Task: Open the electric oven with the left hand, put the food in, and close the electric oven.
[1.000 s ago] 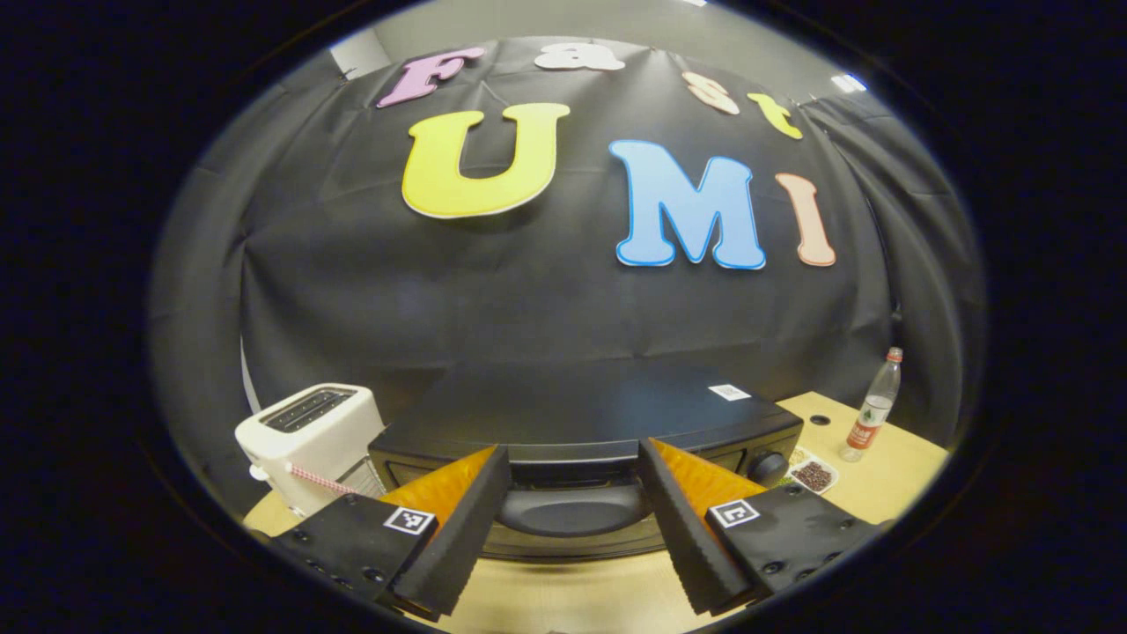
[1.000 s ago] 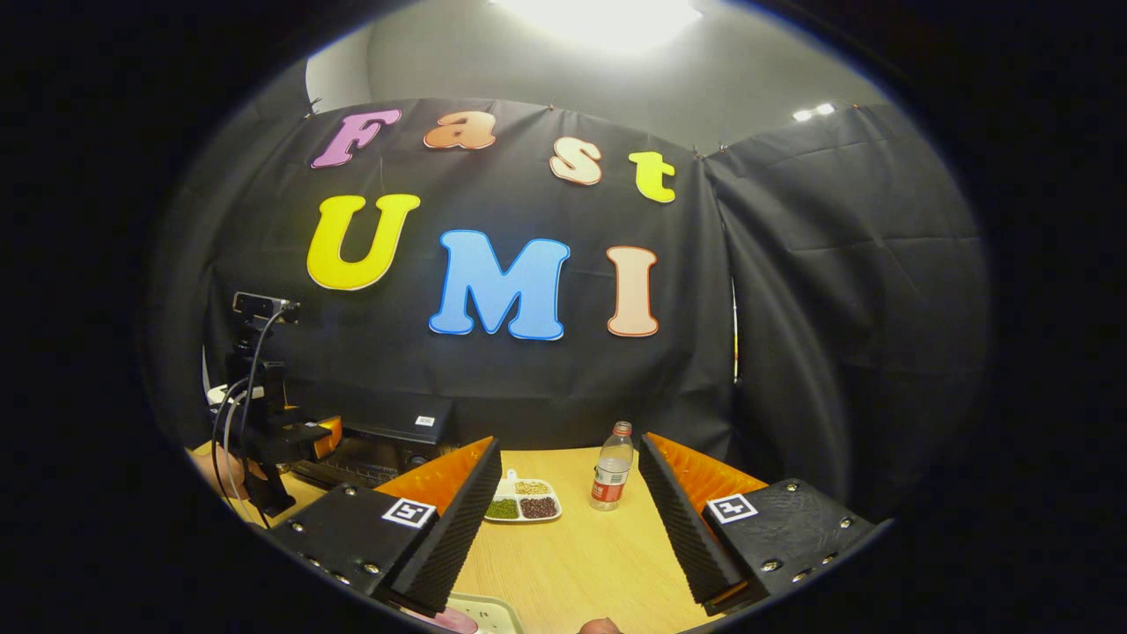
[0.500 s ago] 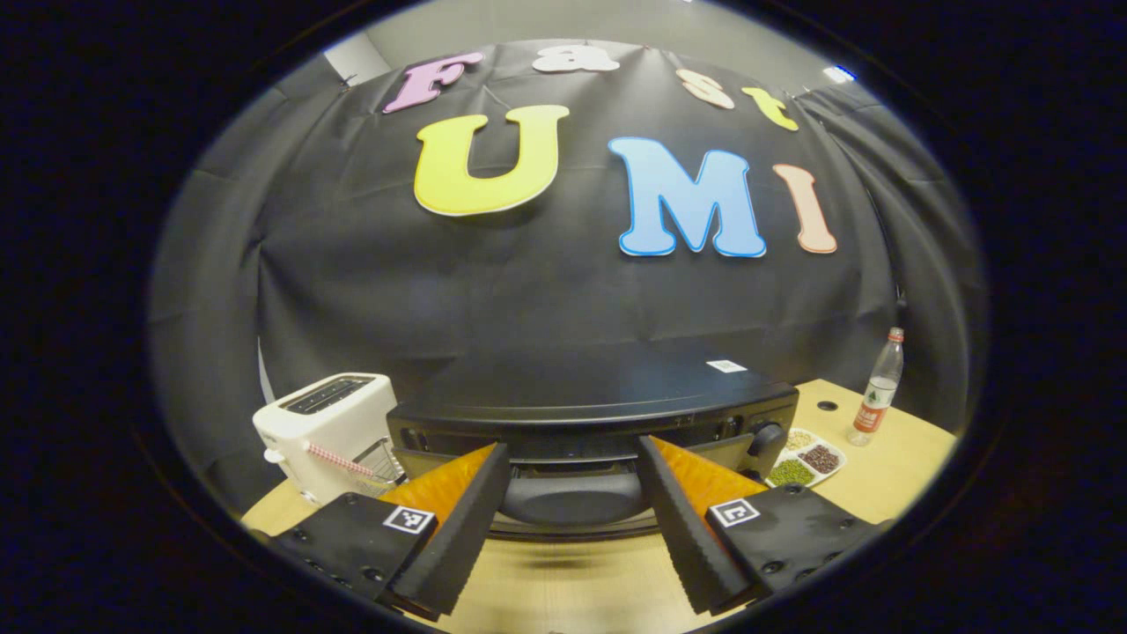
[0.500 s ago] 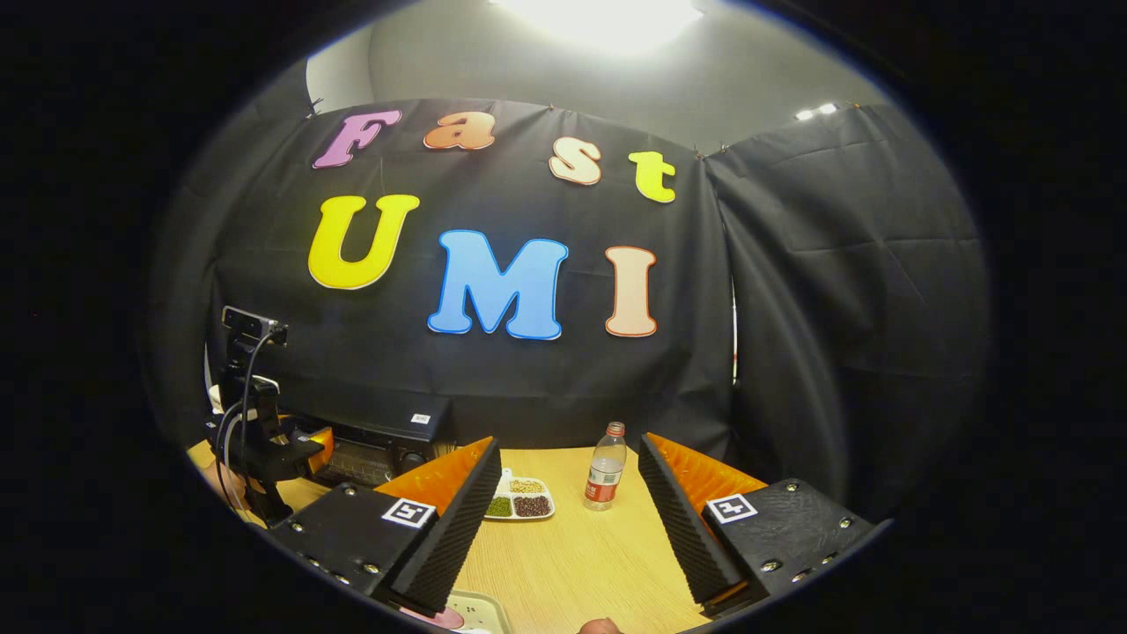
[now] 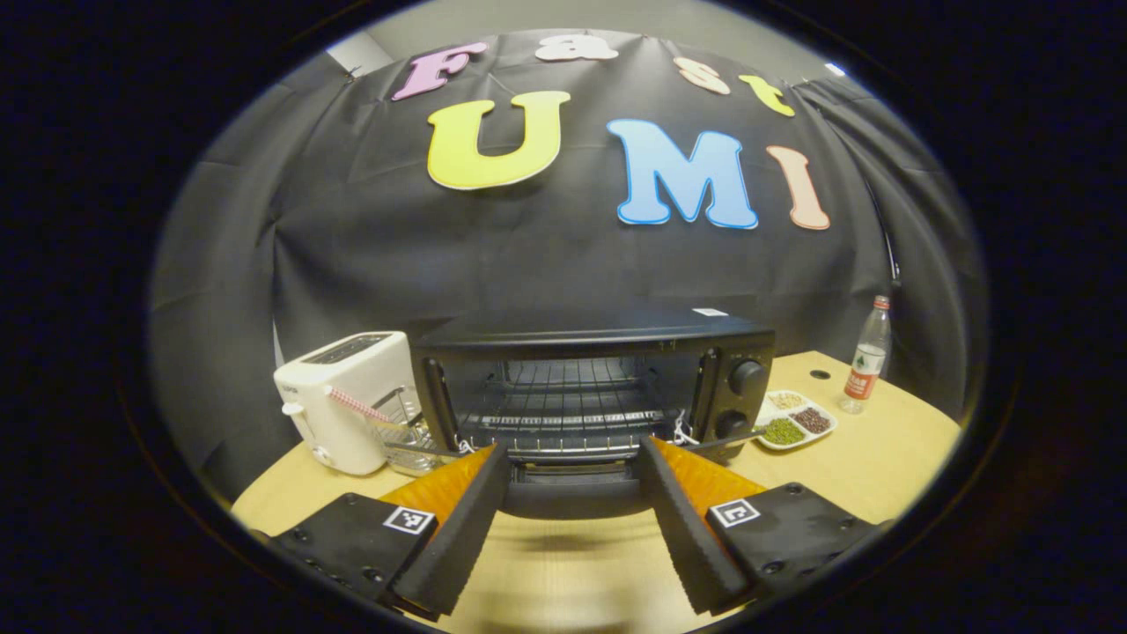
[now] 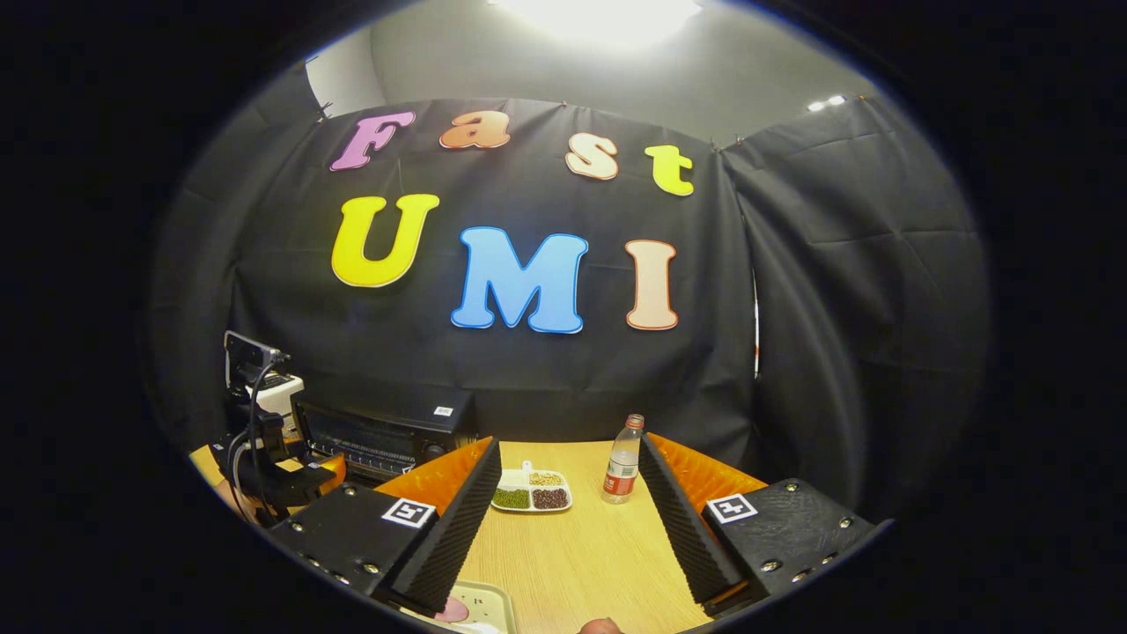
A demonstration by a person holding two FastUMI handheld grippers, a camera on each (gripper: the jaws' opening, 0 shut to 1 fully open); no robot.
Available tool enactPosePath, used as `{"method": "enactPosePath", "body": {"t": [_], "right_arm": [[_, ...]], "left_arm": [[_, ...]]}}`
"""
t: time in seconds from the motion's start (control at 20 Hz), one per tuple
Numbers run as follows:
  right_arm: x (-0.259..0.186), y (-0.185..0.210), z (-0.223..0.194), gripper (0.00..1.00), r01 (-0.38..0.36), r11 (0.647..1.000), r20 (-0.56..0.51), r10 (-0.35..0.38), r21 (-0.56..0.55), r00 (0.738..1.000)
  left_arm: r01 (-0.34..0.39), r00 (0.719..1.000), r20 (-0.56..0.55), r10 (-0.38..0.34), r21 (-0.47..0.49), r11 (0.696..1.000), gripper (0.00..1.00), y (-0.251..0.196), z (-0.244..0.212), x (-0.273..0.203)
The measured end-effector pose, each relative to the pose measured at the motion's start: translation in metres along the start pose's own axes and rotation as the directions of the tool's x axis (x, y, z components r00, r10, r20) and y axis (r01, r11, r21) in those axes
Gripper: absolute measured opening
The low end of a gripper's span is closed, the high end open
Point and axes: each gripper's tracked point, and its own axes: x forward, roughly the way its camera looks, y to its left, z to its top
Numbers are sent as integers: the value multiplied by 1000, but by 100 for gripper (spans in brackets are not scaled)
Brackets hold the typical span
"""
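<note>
Fingers of both the left gripper [image 5: 572, 519] and right gripper [image 6: 570, 519] spread wide, holding nothing, before the open electric oven [image 5: 590, 379].

Oven door [image 5: 570, 493] largely hidden behind fingers; tray [image 6: 471, 610] cut off at bottom edge.

Wooden table [image 5: 880, 467]: oven [image 5: 599, 370], toaster [image 5: 343, 401], bottle [image 5: 865, 357].

Bright ceiling light [image 6: 599, 13] glares overhead (fisheye-warped edges).
</note>
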Motion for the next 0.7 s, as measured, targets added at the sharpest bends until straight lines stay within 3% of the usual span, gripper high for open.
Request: {"method": "enactPosePath", "body": {"t": [0.65,0.7], "right_arm": [[-14,2,-25,96,-52,996,-112,60,69,992],[-15,3,-25,96,-56,996,-114,64,72,991]], "left_arm": [[-9,990,-141,8,-8,1000,98,-4,-73,-26],[-8,989,-147,7,-7,1000,92,-4,-73,-28]]}}
